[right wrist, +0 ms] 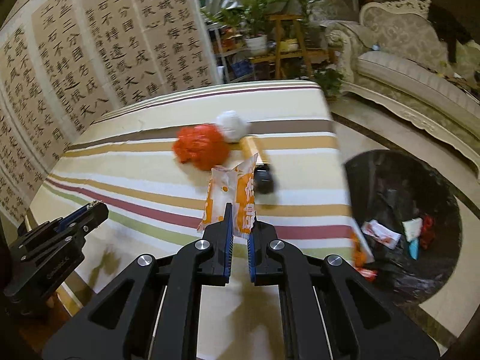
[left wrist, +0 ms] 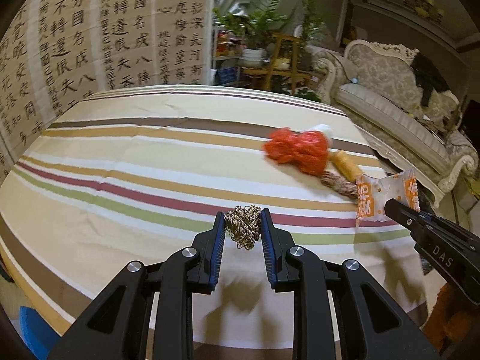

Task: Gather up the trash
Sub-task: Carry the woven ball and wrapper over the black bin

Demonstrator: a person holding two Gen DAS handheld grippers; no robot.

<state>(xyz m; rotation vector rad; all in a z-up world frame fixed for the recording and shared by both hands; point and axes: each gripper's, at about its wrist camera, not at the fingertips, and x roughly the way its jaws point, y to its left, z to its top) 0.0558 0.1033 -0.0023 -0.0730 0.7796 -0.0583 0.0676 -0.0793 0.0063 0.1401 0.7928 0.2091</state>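
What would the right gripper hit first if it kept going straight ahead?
Probably the red crumpled bag on the striped tablecloth; the right gripper holds an orange wrapper pointing there. Depth is unclear.

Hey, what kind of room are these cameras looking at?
Most likely a home living room. An ornate cream sofa stands beside a table under a striped tablecloth, potted plants sit on a wooden stand, and large calligraphy panels cover the wall behind.

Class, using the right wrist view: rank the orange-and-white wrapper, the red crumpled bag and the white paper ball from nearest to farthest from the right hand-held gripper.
1. Orange-and-white wrapper: pinched in the right hand-held gripper.
2. Red crumpled bag: beyond, slightly left, on the striped tablecloth.
3. White paper ball: farthest, behind the bag's right side.
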